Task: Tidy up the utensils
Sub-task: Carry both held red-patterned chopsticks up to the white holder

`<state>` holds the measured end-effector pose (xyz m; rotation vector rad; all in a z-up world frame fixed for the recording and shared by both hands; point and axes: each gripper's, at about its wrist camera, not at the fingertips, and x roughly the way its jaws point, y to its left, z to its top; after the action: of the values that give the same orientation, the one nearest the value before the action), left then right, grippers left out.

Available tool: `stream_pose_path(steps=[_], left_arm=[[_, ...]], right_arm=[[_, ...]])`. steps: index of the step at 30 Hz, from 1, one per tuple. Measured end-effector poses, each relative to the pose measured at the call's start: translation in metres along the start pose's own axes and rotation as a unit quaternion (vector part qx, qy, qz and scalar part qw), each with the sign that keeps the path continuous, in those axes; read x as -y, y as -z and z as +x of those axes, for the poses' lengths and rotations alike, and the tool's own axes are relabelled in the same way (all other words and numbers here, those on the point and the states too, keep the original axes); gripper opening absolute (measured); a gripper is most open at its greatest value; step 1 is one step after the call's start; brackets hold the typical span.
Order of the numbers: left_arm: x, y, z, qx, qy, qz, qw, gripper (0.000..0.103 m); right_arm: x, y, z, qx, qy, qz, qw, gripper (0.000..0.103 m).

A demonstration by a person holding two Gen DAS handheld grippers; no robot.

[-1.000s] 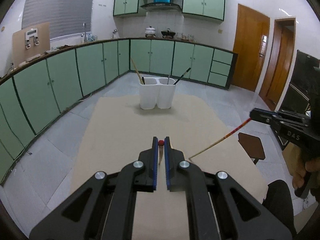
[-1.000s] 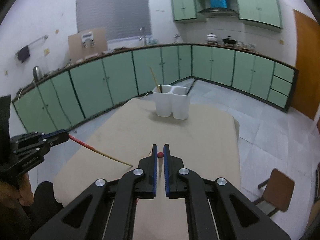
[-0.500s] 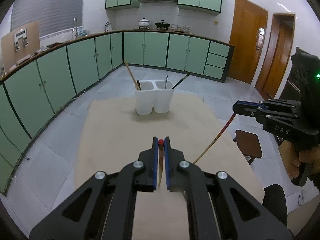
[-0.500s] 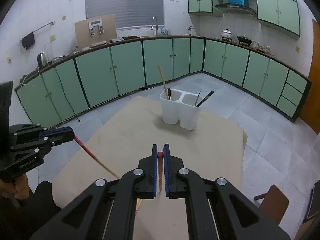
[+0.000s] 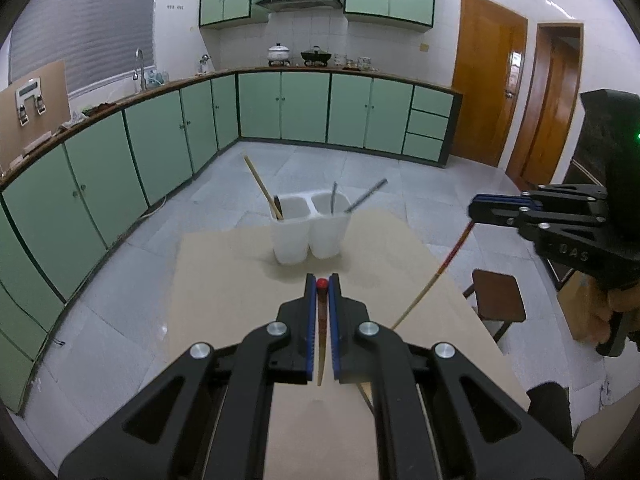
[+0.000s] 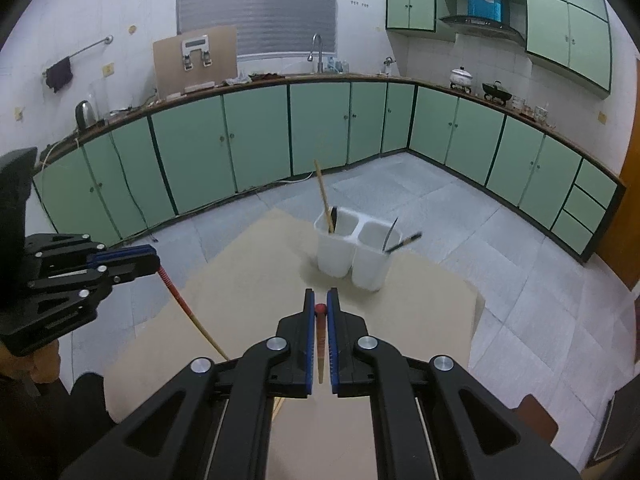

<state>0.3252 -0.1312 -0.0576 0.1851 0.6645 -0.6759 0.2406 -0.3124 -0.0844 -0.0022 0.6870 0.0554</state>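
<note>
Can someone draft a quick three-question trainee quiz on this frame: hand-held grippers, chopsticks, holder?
1. True or false: each hand-held gripper is shut on a red-tipped chopstick.
2. How many compartments does the white utensil holder have: A) one B) two C) three?
3. Fill in: the holder stands on the ____ table.

Key
1. True. The left hand-held gripper clamps one chopstick; the right hand-held gripper clamps the other chopstick, both lifted off the table.
2. B. Utensils already stand in both.
3. Tan.
</note>
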Motion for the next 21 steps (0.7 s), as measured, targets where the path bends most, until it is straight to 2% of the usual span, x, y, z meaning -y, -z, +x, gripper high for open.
stream_pose_path(steps=[8,21], left_arm=[[-0.022,-0.050,0.006,0.019,0.009,-0.021,0.9996,0.005],[-0.037,-0.148,0.033,0.078,0.002,-0.044,0.9960,0.005]], right_arm=[[0.020,-0.049,-0.005,0.003,0.009,0.009,1.000,0.006],[0.055,-0.128,0.011,0.012,0.022,0.045,0.999,0.006]])
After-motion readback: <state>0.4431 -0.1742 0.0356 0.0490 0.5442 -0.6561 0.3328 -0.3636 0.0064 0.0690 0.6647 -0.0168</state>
